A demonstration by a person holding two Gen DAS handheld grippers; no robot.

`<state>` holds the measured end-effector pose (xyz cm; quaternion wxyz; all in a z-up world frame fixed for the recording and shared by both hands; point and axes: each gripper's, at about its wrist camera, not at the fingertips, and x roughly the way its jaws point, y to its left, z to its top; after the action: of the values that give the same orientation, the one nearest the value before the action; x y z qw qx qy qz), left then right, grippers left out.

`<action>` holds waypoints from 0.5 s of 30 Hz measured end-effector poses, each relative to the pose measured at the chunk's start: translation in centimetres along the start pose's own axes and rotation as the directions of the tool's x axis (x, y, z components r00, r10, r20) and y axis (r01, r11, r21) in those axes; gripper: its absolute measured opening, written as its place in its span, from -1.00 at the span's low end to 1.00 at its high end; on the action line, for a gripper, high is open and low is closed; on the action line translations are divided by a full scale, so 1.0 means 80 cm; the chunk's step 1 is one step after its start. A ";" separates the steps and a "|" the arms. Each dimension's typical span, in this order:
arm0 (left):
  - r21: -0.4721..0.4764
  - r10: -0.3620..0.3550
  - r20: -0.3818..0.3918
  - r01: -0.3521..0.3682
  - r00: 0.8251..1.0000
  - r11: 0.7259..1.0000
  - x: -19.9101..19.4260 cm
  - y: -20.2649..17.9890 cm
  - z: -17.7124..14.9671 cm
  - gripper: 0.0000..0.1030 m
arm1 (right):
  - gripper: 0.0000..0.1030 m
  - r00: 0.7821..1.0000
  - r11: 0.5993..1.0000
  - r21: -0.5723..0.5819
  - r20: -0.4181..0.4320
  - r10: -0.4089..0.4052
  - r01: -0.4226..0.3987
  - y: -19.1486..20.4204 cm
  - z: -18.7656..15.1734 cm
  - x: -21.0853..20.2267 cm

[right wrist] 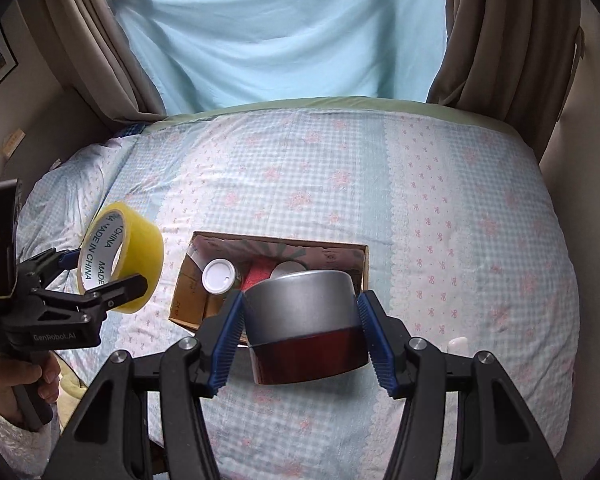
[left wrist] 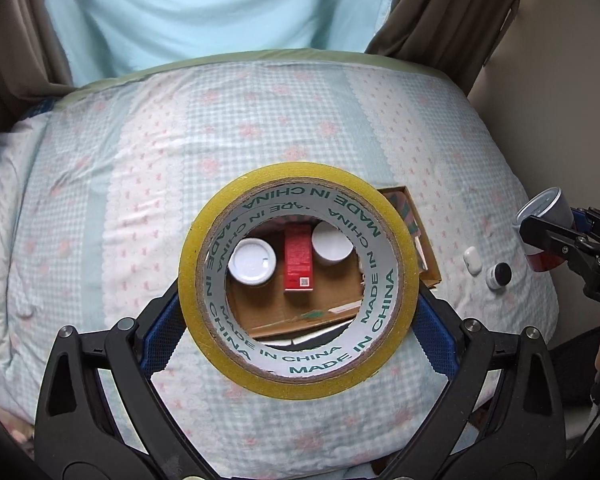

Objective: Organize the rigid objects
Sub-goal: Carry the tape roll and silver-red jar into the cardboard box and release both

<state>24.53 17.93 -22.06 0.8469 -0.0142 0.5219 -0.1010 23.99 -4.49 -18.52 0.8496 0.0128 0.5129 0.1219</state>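
My left gripper (left wrist: 298,312) is shut on a yellow tape roll (left wrist: 300,388), held in the air above the bed; the same yellow tape roll (right wrist: 138,256) shows at the left of the right wrist view. Through its hole I see the open cardboard box (left wrist: 428,264) with two white-lidded jars (left wrist: 252,262) and a red carton (left wrist: 299,258) inside. My right gripper (right wrist: 302,336) is shut on a silver and red can (right wrist: 304,320), held over the near edge of the cardboard box (right wrist: 188,292). That can (left wrist: 548,216) appears at the right edge of the left wrist view.
On the quilt right of the box lie a white earbud case (left wrist: 473,261) and a small black-capped jar (left wrist: 499,276). A checked floral quilt (right wrist: 420,208) covers the bed. Brown curtains (right wrist: 500,40) and a light blue sheet (right wrist: 292,32) hang behind. A hand (right wrist: 16,392) grips the left handle.
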 end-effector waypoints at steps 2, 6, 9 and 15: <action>-0.002 -0.003 -0.018 0.002 1.000 1.000 0.014 0.016 -0.004 0.88 | 0.04 1.000 1.000 0.029 -0.018 0.001 0.000 0.012 0.001 0.018; 0.000 -0.006 -0.064 0.006 0.998 1.000 0.051 0.038 -0.013 0.88 | 0.04 0.998 0.995 0.098 -0.062 0.021 -0.015 0.025 0.005 0.060; -0.002 0.000 -0.103 0.000 0.995 1.000 0.084 0.048 -0.021 0.88 | 0.04 0.993 0.987 0.157 -0.106 0.045 -0.027 0.029 0.008 0.096; -0.009 0.000 -0.187 -0.002 0.982 1.000 0.150 0.060 -0.026 0.88 | 0.04 0.966 0.974 0.225 -0.247 0.077 -0.020 0.032 0.005 0.184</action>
<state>28.64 20.55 -34.22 0.7942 -0.0082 0.5995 -0.0992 30.37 1.25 -30.79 0.7669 0.1038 0.6275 0.0857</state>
